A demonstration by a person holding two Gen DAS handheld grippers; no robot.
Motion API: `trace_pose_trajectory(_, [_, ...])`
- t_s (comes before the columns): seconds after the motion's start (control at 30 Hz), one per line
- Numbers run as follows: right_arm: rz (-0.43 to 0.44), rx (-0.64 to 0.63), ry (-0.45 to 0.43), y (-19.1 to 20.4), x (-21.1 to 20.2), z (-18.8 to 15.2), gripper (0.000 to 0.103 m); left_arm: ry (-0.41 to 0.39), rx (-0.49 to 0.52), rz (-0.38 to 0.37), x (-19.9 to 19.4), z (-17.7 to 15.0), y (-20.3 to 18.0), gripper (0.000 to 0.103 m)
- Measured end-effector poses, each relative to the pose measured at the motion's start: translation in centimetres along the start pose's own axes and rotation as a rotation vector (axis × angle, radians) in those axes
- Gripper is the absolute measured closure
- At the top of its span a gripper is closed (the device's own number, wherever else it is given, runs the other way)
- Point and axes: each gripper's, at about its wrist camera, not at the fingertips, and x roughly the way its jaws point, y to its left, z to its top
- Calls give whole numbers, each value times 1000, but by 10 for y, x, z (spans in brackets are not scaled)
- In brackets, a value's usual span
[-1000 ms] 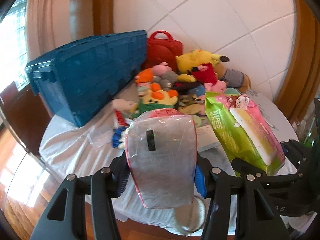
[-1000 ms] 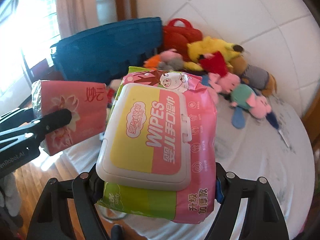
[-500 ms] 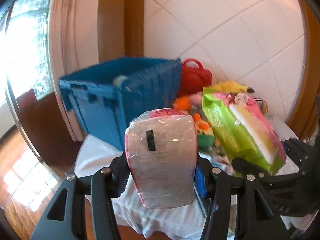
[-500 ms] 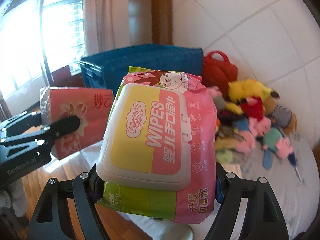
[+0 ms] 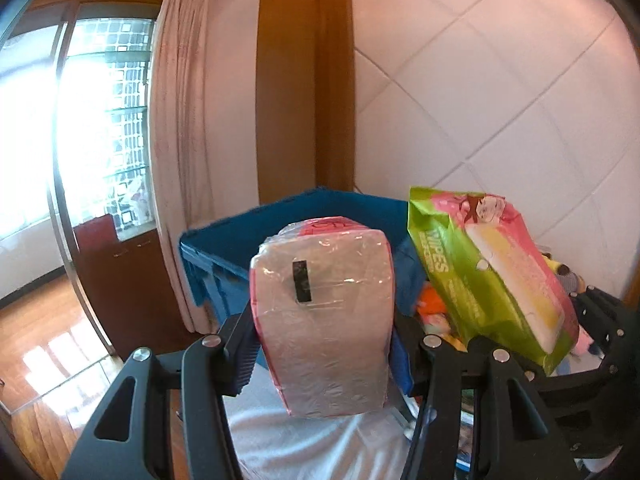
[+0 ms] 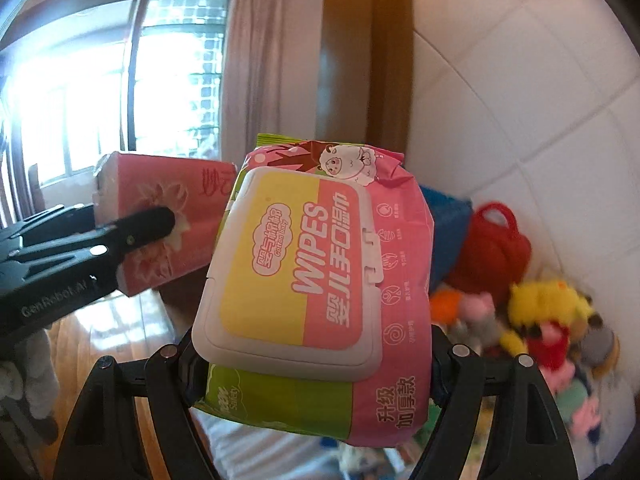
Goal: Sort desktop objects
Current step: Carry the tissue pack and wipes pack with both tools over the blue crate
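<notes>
My left gripper (image 5: 322, 344) is shut on a pink tissue pack (image 5: 324, 312) wrapped in clear plastic, held in the air; it also shows in the right wrist view (image 6: 160, 224). My right gripper (image 6: 316, 364) is shut on a pink and green wipes pack (image 6: 320, 280), also seen at the right of the left wrist view (image 5: 492, 272). Both packs are held high, in front of the blue bin (image 5: 248, 248), whose rim shows behind the tissue pack.
A pile of plush toys (image 6: 540, 320) and a red bag (image 6: 492, 248) lie on the white-covered table (image 5: 320, 448) against the tiled wall. A window and curtain stand at the left, with wooden floor below.
Both grippers have risen and tilted up with their packs. The table and toys have dropped low in view and the bin's rim now sits just behind the tissue pack.
</notes>
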Motion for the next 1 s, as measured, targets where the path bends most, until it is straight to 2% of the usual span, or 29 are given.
trace_pose_trajectory(0.13, [15,1,1,5,37,31,23,-3,12,6,44,27,33,50])
trace_pose_trajectory(0.27, [-21,22,8,12,80,57,23,6,42,0,98,48,59,50])
trace_pose_trajectory(0.37, [-64,60,20,18,110,70,23,23,61,-48,140,61,81,50])
trace_pose_trajectory(0.63, [-195,151,70,33,175,98,23,87,113,-164,227,81,110,50])
trace_pose_trajectory(0.73, [-239,170,89,34,190,105,22,106,107,-199,249,84,119,41])
trace_pose_trajectory(0.77, [-259,180,92,34,194,106,21,109,107,-205,254,85,122,31])
trace_pose_trajectory(0.87, [-304,191,106,31,209,111,10,94,117,-207,262,84,126,13])
trace_pose_trajectory(0.93, [-346,185,112,30,217,114,1,92,122,-217,266,82,126,9])
trace_pose_trajectory(1.0, [-367,182,110,31,221,118,0,100,122,-224,270,81,128,9])
